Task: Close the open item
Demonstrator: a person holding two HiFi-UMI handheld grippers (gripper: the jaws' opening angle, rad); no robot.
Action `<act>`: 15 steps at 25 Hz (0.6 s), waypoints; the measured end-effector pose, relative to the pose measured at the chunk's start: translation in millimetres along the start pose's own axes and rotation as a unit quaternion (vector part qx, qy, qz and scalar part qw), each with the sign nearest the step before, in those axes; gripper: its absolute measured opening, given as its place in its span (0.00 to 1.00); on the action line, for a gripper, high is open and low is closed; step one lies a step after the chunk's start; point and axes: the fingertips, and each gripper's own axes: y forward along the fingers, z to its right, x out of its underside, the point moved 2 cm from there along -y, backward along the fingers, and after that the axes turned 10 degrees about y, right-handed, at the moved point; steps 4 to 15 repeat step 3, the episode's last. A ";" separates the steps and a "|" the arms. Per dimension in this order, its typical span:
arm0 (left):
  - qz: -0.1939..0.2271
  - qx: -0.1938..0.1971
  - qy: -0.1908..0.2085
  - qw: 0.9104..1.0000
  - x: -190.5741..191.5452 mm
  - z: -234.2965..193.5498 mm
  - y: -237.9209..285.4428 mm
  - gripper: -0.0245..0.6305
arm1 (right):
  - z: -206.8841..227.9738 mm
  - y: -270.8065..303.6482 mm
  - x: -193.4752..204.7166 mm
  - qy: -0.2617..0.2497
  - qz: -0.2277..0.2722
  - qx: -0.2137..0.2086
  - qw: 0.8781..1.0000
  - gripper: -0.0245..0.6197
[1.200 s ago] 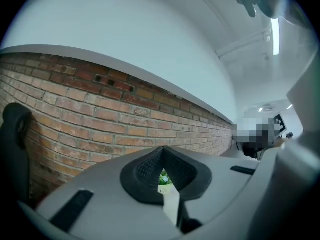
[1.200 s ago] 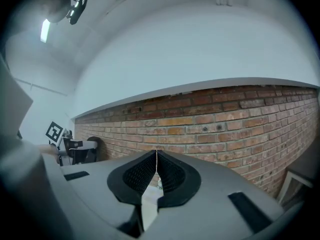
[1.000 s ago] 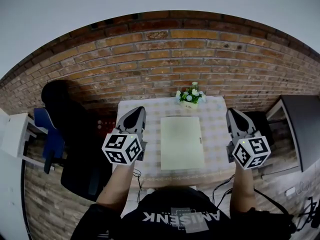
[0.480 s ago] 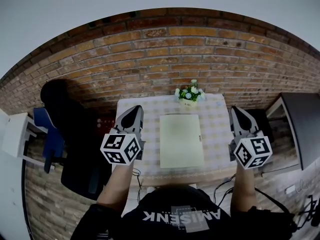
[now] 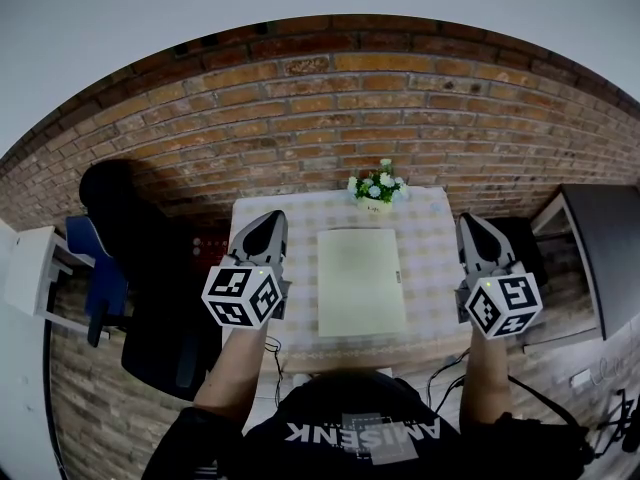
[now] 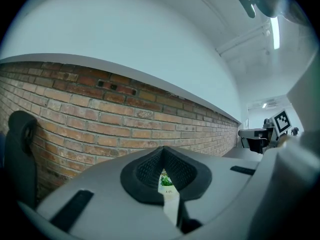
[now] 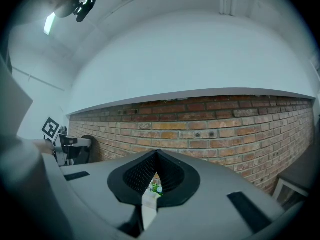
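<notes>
The pale flat item [image 5: 361, 281] is lying on the worktop [image 5: 425, 258]. The head view is showing it small and from above, so I cannot tell if it is a book, a folder or a thin box. No spine, hinge or raised flap is showing on it; it is looking like one flat slab. In each gripper view the grey body of the claw is filling the lower part of the picture and is hiding the item completely. Only a small piece of the flower pot [image 6: 165, 180] is showing through the narrow slit under the tips. The person's body is being cut off by the lower edge of the head view.

The left claw [image 5: 270, 217] is pressed together with nothing between its tips, as its own view [image 6: 161, 150] is showing. The right claw [image 5: 468, 220] is also pressed together and empty [image 7: 156, 153]. Both are pointing away from the person, toward the brick wall [image 5: 330, 118].

The item is lying between the two claws and well apart from both (neither one is touching it). The left claw is appearing at the left edge of the worktop and the right claw at the right edge.

The long axis of the item is running from the person toward the wall, about parallel to the two claws. Its far short edge is lying near the flower pot [image 5: 377, 189], which is standing at the back of the worktop.
</notes>
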 end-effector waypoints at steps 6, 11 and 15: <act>0.001 0.000 0.003 1.000 -0.8 1.1 1.7 0.06 | 1.0 0.2 0.2 0.000 0.000 0.000 1.000 0.10; 0.001 0.000 0.003 1.000 -0.8 1.1 1.7 0.06 | 1.0 0.2 0.2 0.000 0.000 0.000 1.000 0.10; 0.001 0.000 0.003 1.000 -0.8 1.1 1.7 0.06 | 1.0 0.2 0.2 0.000 0.000 0.000 1.000 0.10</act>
